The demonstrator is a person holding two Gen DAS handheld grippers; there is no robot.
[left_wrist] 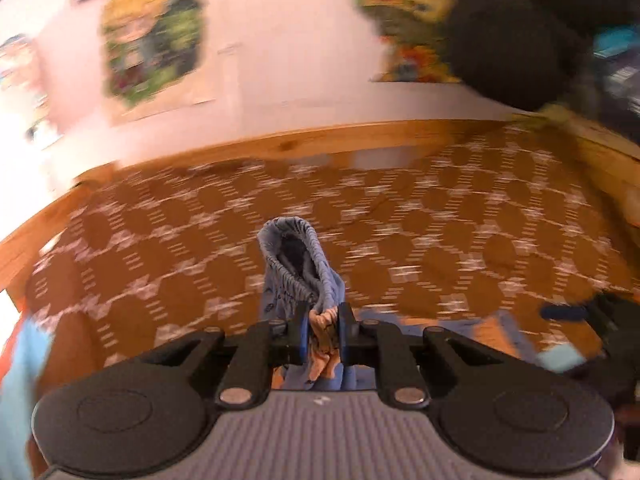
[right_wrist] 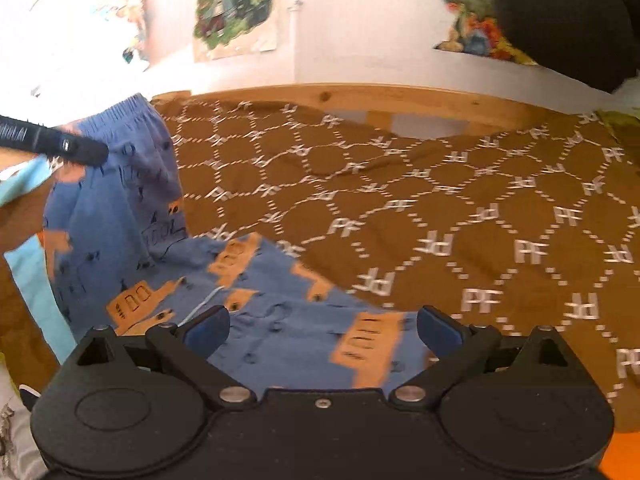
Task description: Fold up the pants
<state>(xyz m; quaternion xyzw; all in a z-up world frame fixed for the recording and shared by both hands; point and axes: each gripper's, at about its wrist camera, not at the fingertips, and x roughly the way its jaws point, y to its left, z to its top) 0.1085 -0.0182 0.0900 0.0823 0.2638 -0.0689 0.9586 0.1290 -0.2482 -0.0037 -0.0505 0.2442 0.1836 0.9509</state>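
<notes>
Between the pads of our left gripper [left_wrist: 323, 330] we see a bunched fold of the blue pants [right_wrist: 256, 300] clamped tight, the elastic waistband standing up above the brown patterned bedspread [right_wrist: 460, 208]. Our right gripper [right_wrist: 322, 330] hangs with its jaws spread wide over the pants, which trail across the near left part of that bedspread, holding nothing.

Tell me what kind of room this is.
Probably a child's bedroom: a wooden-framed bed under a brown patterned cover, cartoon posters on the white wall, and blue printed children's pants lying there.
</notes>
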